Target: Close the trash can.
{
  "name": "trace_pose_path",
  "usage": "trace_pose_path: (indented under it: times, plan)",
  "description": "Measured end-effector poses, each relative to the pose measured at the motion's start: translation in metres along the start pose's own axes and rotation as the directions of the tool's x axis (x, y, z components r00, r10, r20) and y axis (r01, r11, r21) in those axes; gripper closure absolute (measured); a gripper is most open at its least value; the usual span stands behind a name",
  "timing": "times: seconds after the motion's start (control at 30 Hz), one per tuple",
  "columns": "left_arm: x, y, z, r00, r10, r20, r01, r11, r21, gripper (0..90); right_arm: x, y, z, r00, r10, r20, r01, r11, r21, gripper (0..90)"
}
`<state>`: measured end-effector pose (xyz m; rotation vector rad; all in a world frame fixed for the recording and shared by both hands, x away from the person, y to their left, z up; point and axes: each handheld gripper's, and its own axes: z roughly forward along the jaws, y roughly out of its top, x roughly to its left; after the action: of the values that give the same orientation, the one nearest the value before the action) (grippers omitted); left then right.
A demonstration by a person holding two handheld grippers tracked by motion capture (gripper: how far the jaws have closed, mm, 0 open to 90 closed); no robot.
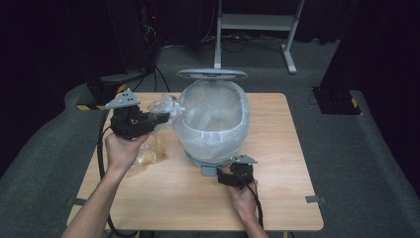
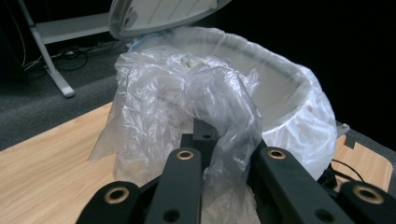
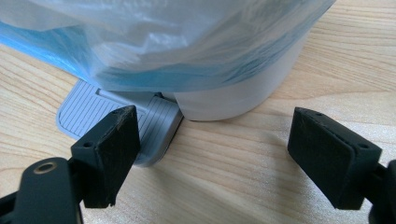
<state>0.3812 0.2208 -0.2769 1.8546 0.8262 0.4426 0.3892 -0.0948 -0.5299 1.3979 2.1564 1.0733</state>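
Note:
A white pedal bin (image 1: 213, 119) lined with a clear bag stands mid-table, its lid (image 1: 212, 74) tipped up and open. My left gripper (image 1: 166, 117) is raised at the bin's left rim, shut on a crumpled clear plastic bag (image 1: 163, 105). In the left gripper view this bag (image 2: 187, 93) bulges up between the jaws of the left gripper (image 2: 229, 158), in front of the bin's rim (image 2: 280, 70). My right gripper (image 1: 225, 174) sits low at the bin's front and is open. In the right gripper view that gripper (image 3: 215, 154) has one pad over the corner of the grey foot pedal (image 3: 116, 116).
A second crumpled bag with a yellowish tint (image 1: 148, 151) lies on the wooden table (image 1: 277, 163) beside my left hand. Behind the table stand a white desk frame (image 1: 257, 25) and dark equipment on grey carpet.

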Motion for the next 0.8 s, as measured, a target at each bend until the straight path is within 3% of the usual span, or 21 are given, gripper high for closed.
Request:
trace_pose_path:
  times: [0.6,0.8]
  plan:
    - [-0.011,0.028,0.034,0.9984,0.008,0.056,-0.010,0.9996,0.027,83.1,0.000,0.000,0.000,1.0000,0.000,0.000,0.000,1.000,0.000,16.6]
    - [-0.021,0.038,0.049,0.9966,0.035,0.075,-0.038,0.9986,0.036,83.1,0.000,0.000,0.000,1.0000,0.000,0.000,0.000,1.000,-0.001,16.6]
